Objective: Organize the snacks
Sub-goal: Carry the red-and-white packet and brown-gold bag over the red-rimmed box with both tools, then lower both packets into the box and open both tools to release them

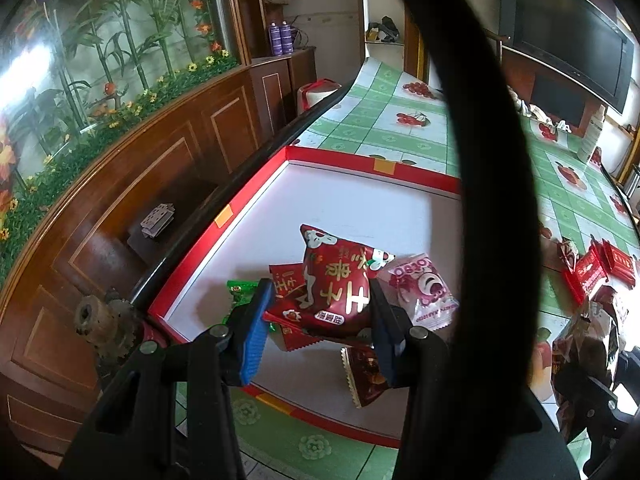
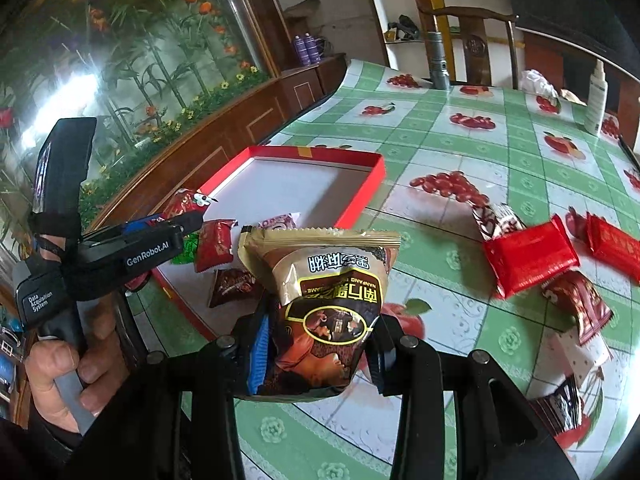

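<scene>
While the left gripper's (image 1: 320, 312) jaws clamp a red snack packet (image 1: 334, 284), the right gripper's (image 2: 320, 344) pinch a brown sachet (image 2: 324, 316).

Table (image 1: 400, 120) partly behind a black strap (image 1: 480, 120); dark packet (image 1: 366, 376) half behind the jaws.

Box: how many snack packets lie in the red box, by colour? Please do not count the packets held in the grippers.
Green packet: 1
Red packet: 1
Pink packet: 1
Brown packet: 1
Total: 4
</scene>
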The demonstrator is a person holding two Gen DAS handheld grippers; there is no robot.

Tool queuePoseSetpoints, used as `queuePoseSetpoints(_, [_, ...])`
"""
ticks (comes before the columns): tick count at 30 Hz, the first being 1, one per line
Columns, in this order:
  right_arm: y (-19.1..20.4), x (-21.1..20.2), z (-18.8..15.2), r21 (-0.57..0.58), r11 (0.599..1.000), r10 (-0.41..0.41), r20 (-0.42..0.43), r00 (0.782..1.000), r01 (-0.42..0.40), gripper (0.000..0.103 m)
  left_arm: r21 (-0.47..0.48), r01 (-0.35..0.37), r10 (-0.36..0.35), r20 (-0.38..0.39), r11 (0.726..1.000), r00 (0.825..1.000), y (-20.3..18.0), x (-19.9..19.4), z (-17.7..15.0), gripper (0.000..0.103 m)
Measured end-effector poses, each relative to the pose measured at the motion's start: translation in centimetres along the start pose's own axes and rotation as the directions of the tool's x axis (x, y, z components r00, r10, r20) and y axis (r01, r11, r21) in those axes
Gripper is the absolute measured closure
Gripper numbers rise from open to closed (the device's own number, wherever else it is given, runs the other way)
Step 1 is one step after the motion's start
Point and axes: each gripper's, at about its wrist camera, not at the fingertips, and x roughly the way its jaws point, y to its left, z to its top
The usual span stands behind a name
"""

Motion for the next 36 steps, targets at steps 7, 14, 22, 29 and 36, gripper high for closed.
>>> queuePoseSetpoints(7, [0.6, 1.1, 0.7, -0.011, 1.0, 0.017, -0.006, 1.0, -0.017, 0.064, -0.008, -0.012, 0.012, -0.009, 1.0, 1.0, 0.7, 0.7, 0.2, 0.056])
queuePoseSetpoints(14, [0.9, 2.1, 1.1, -0.013, 1.0, 0.027, -0.02, 0.999, -0.028, 0.064, -0.014, -0.016, 0.016, -0.018, 1.0, 1.0, 1.1, 1.2, 0.4, 0.056])
queuePoseSetpoints(22, [1.2, 3.2, 2.0, -0.012, 0.999, 0.035, -0.028, 0.999, -0.035, 0.064, -0.03, -0.016, 0.015, -0.037, 0.999, 0.999, 2.1, 2.0, 0.5, 0.056])
queuePoseSetpoints(29, [1.3, 4.1, 2.7, -0.011, 0.999, 0.041, -0.034, 0.999, -0.042, 0.064, -0.049, -0.021, 0.019, -0.044, 0.999, 0.999, 3.2, 2.5, 0.9, 0.056])
queuePoseSetpoints(36, [1.4, 5.6, 4.2, -0.01, 0.998, 0.057, -0.036, 0.998, -0.057, 0.064, -0.058, 0.0, -0.003, -0.055, 0.998, 0.998, 4.0, 3.4, 2.4, 0.056])
